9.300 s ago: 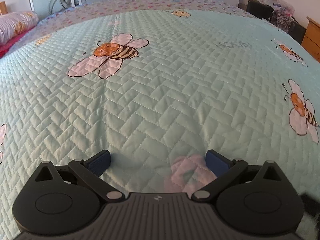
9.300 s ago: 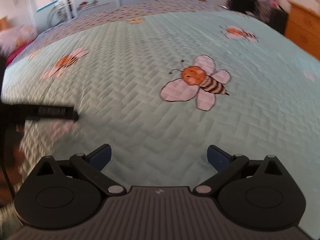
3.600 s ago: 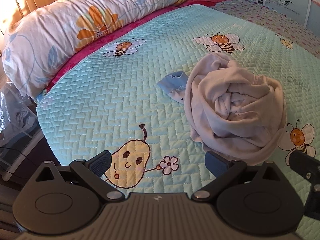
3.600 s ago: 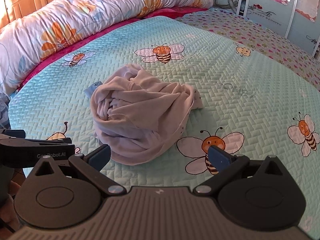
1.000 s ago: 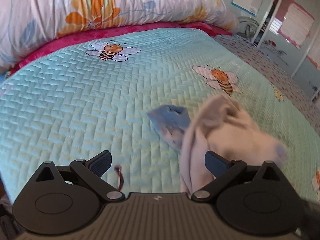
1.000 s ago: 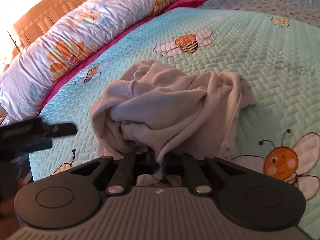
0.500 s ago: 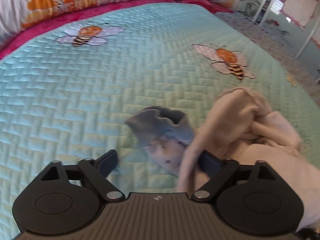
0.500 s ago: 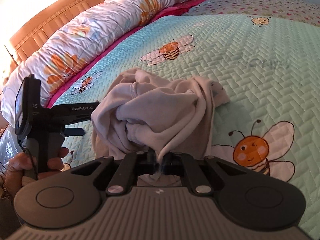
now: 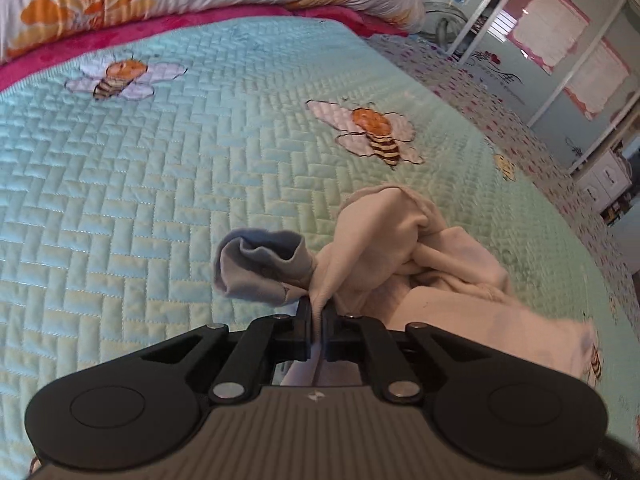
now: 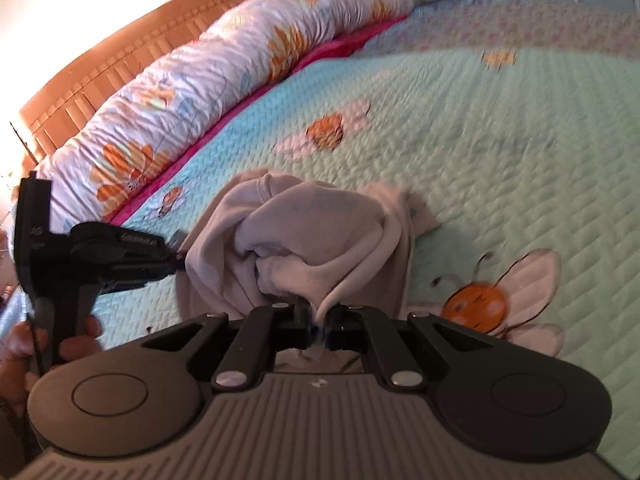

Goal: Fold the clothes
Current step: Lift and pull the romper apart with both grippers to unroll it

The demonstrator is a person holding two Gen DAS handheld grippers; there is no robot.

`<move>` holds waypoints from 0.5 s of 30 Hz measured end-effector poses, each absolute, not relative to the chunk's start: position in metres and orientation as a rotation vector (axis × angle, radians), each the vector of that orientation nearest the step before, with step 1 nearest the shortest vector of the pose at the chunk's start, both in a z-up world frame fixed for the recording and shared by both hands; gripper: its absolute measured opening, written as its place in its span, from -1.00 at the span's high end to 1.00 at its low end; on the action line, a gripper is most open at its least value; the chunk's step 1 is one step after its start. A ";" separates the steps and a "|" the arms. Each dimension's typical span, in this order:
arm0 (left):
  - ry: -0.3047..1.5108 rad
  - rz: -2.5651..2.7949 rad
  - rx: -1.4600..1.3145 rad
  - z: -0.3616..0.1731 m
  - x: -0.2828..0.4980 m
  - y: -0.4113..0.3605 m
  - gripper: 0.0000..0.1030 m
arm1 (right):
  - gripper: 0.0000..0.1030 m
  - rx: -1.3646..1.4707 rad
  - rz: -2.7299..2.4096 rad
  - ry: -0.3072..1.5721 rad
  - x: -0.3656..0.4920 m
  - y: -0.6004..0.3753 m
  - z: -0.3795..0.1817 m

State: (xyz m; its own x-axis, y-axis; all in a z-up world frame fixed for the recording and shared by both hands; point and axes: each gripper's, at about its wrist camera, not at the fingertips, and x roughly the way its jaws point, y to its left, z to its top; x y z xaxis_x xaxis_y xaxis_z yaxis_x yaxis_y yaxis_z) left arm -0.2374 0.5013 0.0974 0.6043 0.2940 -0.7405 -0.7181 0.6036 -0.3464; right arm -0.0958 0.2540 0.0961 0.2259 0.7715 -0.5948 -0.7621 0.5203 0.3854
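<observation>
A quilted mint bedspread (image 9: 160,184) printed with bees covers the bed; a rolled floral duvet (image 10: 208,80) lies along its far edge against a wooden headboard (image 10: 120,64), with a strip of magenta sheet (image 9: 160,28) showing beneath it; cabinet doors with pink panels (image 9: 560,40) stand beyond the far corner of the bed. Nothing lies on the spread around the clothes except the printed bees; the nearest, a large bee (image 10: 480,300), sits just right of the heap in the right wrist view.

The beige garment (image 10: 312,240) sits bunched in a rounded, twisted heap on the spread, near the front edge; it has no clear long axis, its folds spiralling inward; a blue cuff (image 9: 260,264) sticks out from its left side, mouth open toward the duvet.

The left gripper (image 9: 316,320) has its jaws pressed together on a thin fold of the beige cloth at the heap's left edge, next to the cuff; the right gripper (image 10: 318,320) is likewise pinched tight on a fold at the heap's near side; a hand (image 10: 52,344) grasps the left tool's handle.
</observation>
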 end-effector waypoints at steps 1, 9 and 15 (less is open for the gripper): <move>0.676 0.624 -0.671 0.107 -0.236 0.493 0.94 | 0.91 0.000 1.047 0.804 -0.096 0.251 0.101; 0.579 0.449 -0.547 0.191 -0.211 0.414 0.94 | 0.91 0.086 0.956 0.665 -0.072 0.171 0.159; 0.473 0.164 -0.533 0.257 -0.189 0.309 0.96 | 0.91 0.098 0.788 0.552 -0.060 0.058 0.202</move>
